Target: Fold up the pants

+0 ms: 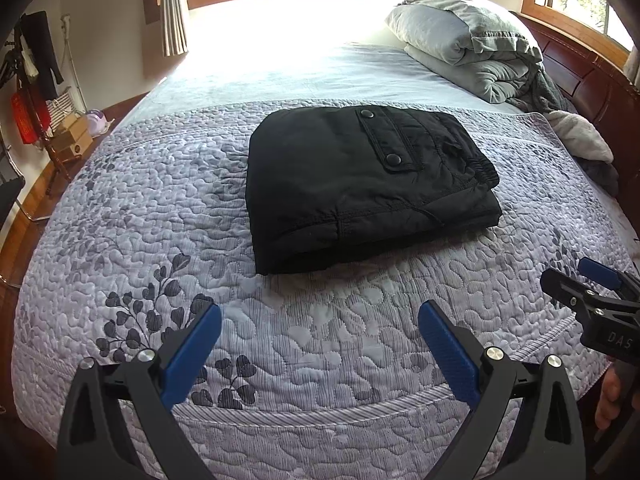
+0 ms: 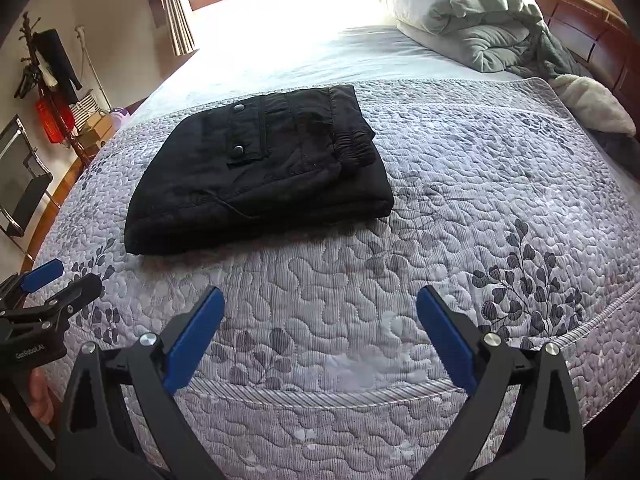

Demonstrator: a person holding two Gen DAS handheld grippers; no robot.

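Note:
Black pants (image 1: 360,184) lie folded into a thick rectangle on the quilted grey bedspread (image 1: 160,208), a snap-button pocket flap on top. The same bundle of pants (image 2: 256,172) sits left of centre in the right wrist view. My left gripper (image 1: 320,316) hovers over the near part of the bed, open, nothing between its blue pads, well short of the pants. My right gripper (image 2: 320,300) is likewise open and empty, level with the left one. Each gripper shows at the edge of the other's view: the right gripper (image 1: 576,280) and the left gripper (image 2: 64,276).
A stack of grey pillows and a rumpled duvet (image 1: 464,44) lies at the head of the bed by the wooden headboard (image 1: 580,64). A white fleece (image 2: 596,104) lies at the right edge. A coat rack (image 1: 36,64), boxes and a chair (image 2: 24,192) stand on the left floor.

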